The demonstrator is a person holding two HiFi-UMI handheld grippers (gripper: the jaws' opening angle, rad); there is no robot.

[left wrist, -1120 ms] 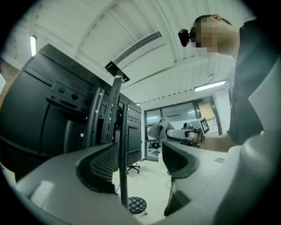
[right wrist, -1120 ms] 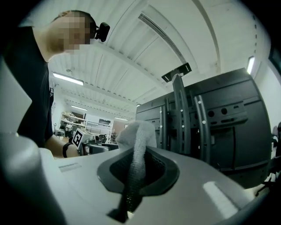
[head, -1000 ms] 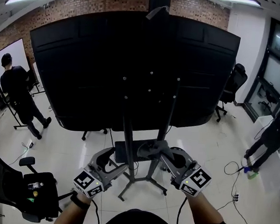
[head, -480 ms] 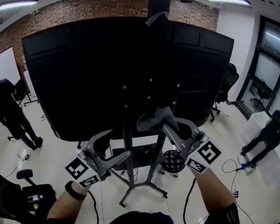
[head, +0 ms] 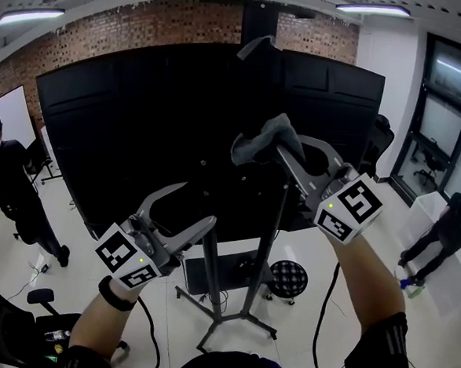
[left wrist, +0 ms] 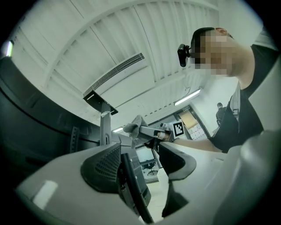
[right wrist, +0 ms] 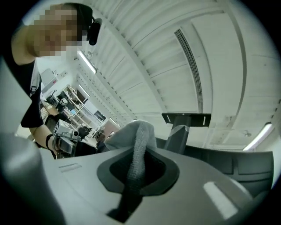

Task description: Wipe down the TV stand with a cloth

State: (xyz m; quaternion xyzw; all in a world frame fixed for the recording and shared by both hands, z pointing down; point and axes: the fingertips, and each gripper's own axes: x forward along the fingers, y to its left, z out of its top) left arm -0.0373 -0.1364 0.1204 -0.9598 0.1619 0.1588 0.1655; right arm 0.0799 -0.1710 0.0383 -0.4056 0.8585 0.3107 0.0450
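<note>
Cloth [head: 263, 141] is pinched tight in the right gripper [head: 281, 151], raised in front of the dark back of the TV [head: 124, 125], above the poles of the TV stand [head: 210, 284] — the wiping looks about to begin rather than under way. The left gripper [head: 200, 206] hangs lower, its jaws having just been closing to a half gap with nothing between them. The next move likely calls for pressing the cloth flat to a pole or bracket — then drawing it along.
</note>
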